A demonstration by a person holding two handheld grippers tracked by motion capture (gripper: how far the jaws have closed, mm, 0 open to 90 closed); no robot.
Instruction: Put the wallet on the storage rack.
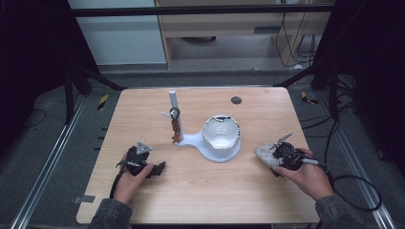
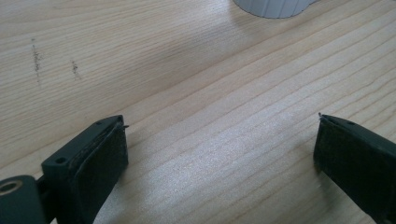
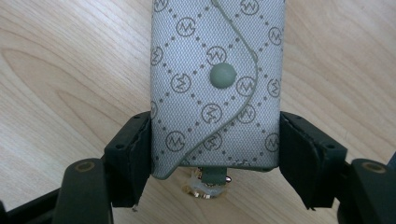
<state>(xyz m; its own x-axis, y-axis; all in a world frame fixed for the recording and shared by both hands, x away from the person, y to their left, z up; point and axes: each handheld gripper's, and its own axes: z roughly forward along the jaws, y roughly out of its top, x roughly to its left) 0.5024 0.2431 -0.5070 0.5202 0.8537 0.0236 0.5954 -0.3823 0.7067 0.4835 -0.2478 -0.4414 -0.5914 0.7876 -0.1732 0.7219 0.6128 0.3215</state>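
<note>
Two pads of your right hand-held gripper (image 3: pixel 215 154) were clamped on the grey key pouch (image 3: pixel 217 84) at the surface's (image 1: pixel 191 195) right, its long axis running straight ahead, while your left hand-held gripper (image 2: pixel 219 158) stood apart, and the white bowl (image 1: pixel 220 133) looked empty.

In the right gripper view, the top of the grey pouch (image 3: pixel 215 84) held in the right gripper (image 3: pixel 215 154) runs past the picture's upper edge. A small shiny bit (image 3: pixel 205 185) under the pouch is half hidden behind it. In the left gripper view, the white stand (image 2: pixel 273 7) far ahead of the left gripper (image 2: pixel 219 154) is cut off at the top. In the high view, the little things hanging on the post (image 1: pixel 175 125) are too small to tell.
</note>
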